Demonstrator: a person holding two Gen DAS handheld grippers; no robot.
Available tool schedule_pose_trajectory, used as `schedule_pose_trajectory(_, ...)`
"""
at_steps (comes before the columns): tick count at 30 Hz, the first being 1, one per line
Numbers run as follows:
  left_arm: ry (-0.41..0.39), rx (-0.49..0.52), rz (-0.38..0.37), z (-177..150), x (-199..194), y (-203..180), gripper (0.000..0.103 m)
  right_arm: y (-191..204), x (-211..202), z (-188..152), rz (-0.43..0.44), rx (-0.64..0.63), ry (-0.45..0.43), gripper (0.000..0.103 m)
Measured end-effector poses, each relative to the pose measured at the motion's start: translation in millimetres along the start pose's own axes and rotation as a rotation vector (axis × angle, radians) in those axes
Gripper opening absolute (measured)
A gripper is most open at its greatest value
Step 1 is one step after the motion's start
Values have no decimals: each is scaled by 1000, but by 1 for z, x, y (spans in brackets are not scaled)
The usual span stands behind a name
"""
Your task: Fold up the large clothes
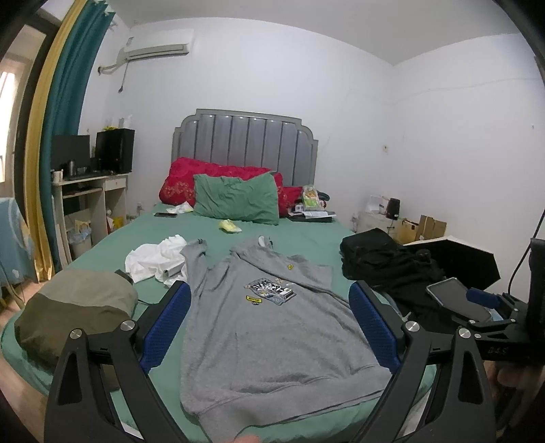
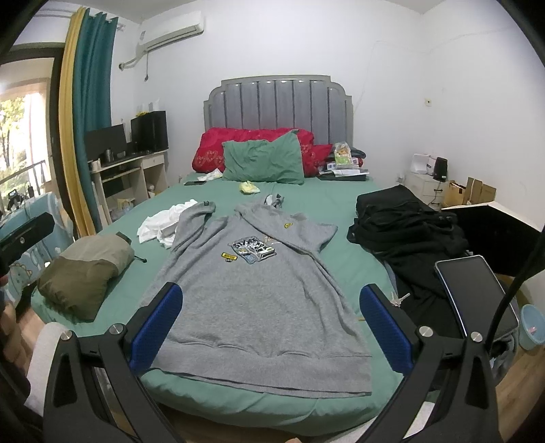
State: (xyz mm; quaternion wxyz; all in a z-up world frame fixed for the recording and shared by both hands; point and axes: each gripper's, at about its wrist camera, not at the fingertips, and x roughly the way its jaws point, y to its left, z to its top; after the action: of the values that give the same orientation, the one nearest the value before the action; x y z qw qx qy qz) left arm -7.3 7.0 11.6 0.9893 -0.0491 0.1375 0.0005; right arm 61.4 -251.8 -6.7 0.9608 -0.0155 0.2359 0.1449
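White walls (image 2: pixel 460 68), grey headboard (image 2: pixel 277 102), AC unit (image 2: pixel 170 30), teal curtain (image 2: pixel 93 102), desk (image 2: pixel 129 170) by window.

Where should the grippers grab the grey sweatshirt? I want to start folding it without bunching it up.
Probably at the hem corners of the grey sweatshirt, approached from the foot of the bed. It lies flat, front up, with the hem nearest both open grippers, left gripper and right gripper, and its corners lie near the outer fingers.

Left gripper (image 1: pixel 270 327) hangs level with its blue-padded fingers (image 1: pixel 168 327) spread wide, nothing between them, and the right gripper (image 2: pixel 269 327) matches it, jaws wide and empty.
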Motion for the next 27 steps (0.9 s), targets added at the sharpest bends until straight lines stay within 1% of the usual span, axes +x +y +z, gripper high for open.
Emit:
schedule_pose_trajectory(2,1,2,-18,2,7,2,96,-1,7,2,0,-7,10,103)
schedule_pose_trajectory(4,27,16,-50,2,23,1,96,-1,18,4,3,-21,19,103)
schedule_pose_trajectory(6,81,35,-75,0,46,1,96,-3,32,6,-10,-38,24,103)
schedule_pose_trajectory(7,124,31,-91,-2,59,5,96,-6,41,7,-18,-42,31,103)
schedule_pose_trajectory(8,154,28,-117,-3,73,10,96,-8,51,8,-24,-44,40,103)
schedule_pose_trajectory(9,171,43,-96,-5,87,13,96,-12,63,10,-33,-45,53,103)
schedule_pose_trajectory(11,178,67,-66,-8,105,20,96,-18,88,14,-42,-52,76,103)
schedule_pose_trajectory(14,209,42,-103,-10,144,39,96,-24,124,20,-48,-69,111,103)
schedule_pose_trajectory(15,217,38,-111,-11,157,43,96,-26,144,24,-45,-75,125,103)
schedule_pose_trajectory(17,228,24,-118,-11,194,56,96,-26,171,29,-33,-81,149,103)
schedule_pose_trajectory(19,256,-19,-152,-8,231,72,96,-23,209,37,-31,-107,172,103)
schedule_pose_trajectory(20,259,-14,-160,-6,252,80,96,-20,230,42,-20,-123,178,103)
schedule_pose_trajectory(21,252,5,-144,-4,266,83,96,-18,246,44,-10,-134,181,102)
schedule_pose_trajectory(23,248,52,-82,-5,301,97,96,-11,288,51,13,-148,187,102)
schedule_pose_trajectory(24,255,44,-69,-7,320,109,96,-6,312,55,24,-159,197,98)
schedule_pose_trajectory(25,255,34,-68,-8,331,117,96,-1,338,58,32,-179,206,90)
schedule_pose_trajectory(26,257,20,-39,-10,345,128,96,5,361,62,44,-191,217,87)
schedule_pose_trajectory(27,280,4,3,-14,357,140,96,11,388,65,57,-200,233,84)
